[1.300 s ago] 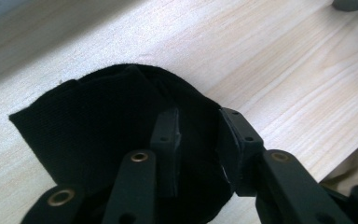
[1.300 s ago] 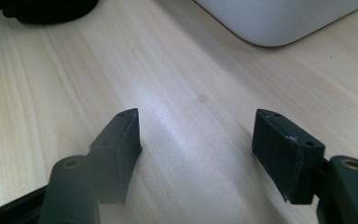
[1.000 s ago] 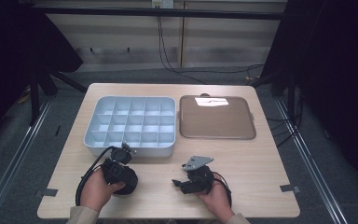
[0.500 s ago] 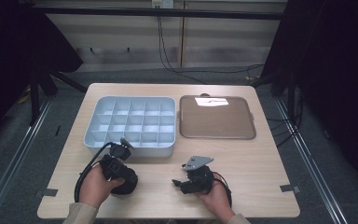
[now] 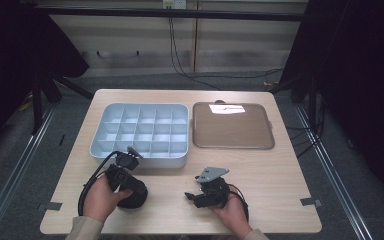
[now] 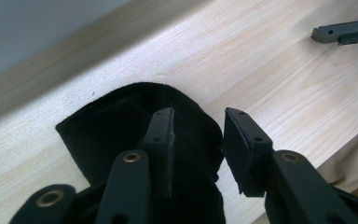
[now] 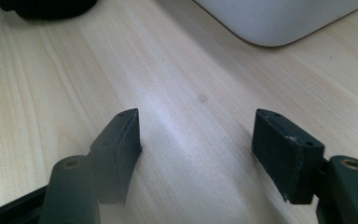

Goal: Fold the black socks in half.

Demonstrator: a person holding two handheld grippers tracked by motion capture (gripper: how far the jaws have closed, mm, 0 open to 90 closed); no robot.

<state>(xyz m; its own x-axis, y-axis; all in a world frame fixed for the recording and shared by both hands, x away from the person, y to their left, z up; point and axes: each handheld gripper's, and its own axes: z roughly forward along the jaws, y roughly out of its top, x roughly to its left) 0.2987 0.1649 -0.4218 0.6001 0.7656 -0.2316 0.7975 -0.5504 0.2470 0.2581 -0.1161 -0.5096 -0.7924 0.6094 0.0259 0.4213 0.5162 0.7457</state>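
The desk [image 5: 280, 170] carries a compartment tray [image 5: 142, 134] at ten o'clock and a brown tray [image 5: 230, 127] at one o'clock. A black cloth pouch [image 5: 134, 197] lies at seven o'clock. Over the last second the left tongs [image 5: 130, 192] slid down from the compartment tray onto the pouch, jaws narrowly parted astride its edge: a grasp looks imminent. The right tongs [image 5: 192, 196] wait wide open and empty at six o'clock.

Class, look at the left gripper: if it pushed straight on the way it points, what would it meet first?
Most likely the black cloth, lying on the table just ahead of the left gripper; depth is unclear.
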